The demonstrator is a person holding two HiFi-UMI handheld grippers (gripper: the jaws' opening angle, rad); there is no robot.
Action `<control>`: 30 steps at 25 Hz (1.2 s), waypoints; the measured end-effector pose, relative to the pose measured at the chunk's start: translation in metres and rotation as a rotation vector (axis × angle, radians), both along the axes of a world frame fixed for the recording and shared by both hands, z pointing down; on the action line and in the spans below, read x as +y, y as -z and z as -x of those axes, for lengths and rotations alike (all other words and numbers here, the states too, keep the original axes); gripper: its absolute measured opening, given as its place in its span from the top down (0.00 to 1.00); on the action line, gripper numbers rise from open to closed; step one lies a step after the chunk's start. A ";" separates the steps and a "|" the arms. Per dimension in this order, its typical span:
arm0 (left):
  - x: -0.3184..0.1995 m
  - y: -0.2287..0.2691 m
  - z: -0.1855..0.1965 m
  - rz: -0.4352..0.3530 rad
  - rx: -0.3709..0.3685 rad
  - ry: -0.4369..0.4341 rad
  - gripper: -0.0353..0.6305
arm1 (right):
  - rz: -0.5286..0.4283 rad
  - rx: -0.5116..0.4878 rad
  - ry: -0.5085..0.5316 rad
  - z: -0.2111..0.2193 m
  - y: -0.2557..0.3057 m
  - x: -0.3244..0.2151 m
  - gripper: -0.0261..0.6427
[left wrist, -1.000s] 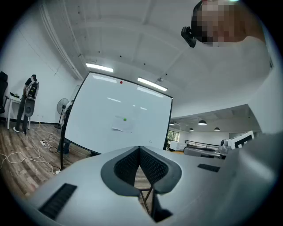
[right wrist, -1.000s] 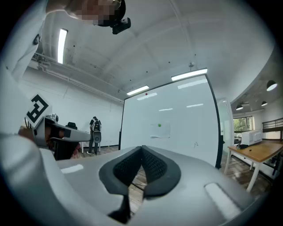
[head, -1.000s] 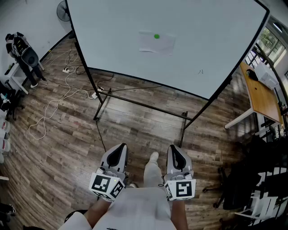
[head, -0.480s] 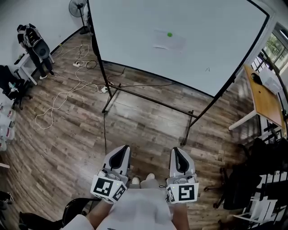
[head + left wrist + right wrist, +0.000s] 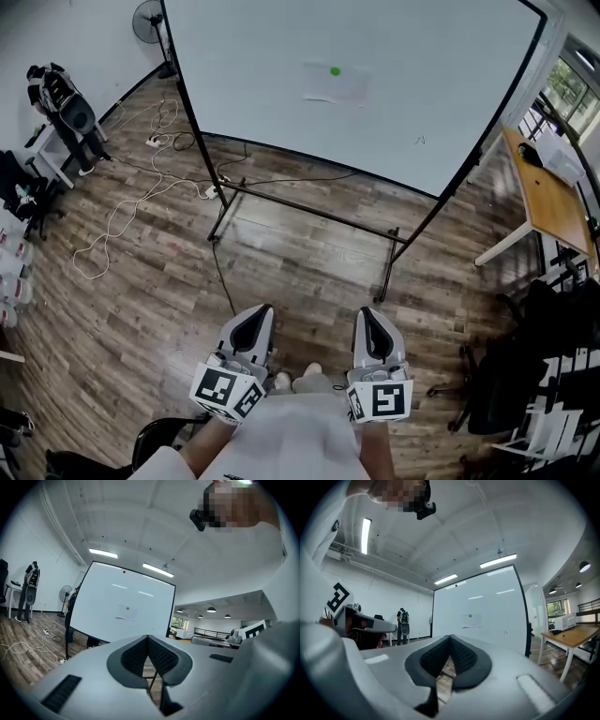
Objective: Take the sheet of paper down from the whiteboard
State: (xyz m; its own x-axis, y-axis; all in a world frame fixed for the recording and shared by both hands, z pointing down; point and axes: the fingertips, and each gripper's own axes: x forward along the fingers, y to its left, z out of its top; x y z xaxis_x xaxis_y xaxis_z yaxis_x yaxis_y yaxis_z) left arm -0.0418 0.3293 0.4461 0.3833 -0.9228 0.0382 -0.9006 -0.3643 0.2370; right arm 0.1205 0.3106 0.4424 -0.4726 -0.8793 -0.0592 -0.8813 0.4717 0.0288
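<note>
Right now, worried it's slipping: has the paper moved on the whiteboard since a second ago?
No. The paper still sits under the green magnet, up-left of the pen mark on the whiteboard.

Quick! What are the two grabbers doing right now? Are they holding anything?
Left gripper: closed, holding nothing.
Right gripper: closed, holding nothing.

Wooden floor [image 5: 309, 272], bearing a whiteboard stand [image 5: 309, 214] at far middle, loose white cables [image 5: 119, 211] left, fan [image 5: 148, 17] far left, desk [image 5: 536, 187] right.
</note>
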 end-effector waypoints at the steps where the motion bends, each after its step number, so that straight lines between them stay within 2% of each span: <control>1: -0.004 0.001 -0.005 0.004 -0.004 -0.007 0.94 | 0.006 0.006 -0.002 -0.004 -0.001 -0.004 0.94; 6: -0.023 0.006 -0.031 0.007 -0.028 -0.024 0.94 | 0.017 -0.007 -0.009 -0.029 -0.002 -0.026 0.94; 18: -0.057 -0.001 -0.063 0.029 -0.021 -0.013 0.94 | 0.023 -0.019 0.040 -0.055 -0.010 -0.062 0.94; 22: -0.067 -0.007 -0.068 0.035 -0.014 -0.014 0.94 | 0.043 -0.018 0.098 -0.048 -0.018 -0.070 0.94; 30: -0.124 -0.010 -0.043 0.021 0.026 -0.006 0.94 | 0.024 0.008 0.089 -0.024 -0.014 -0.129 0.94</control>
State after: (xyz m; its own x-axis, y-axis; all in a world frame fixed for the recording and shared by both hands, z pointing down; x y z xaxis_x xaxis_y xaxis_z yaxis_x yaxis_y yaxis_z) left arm 0.0008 0.2050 0.4557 0.3903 -0.9194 0.0477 -0.8918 -0.3647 0.2678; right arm 0.1448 0.1815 0.4566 -0.5491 -0.8350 -0.0349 -0.8357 0.5486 0.0237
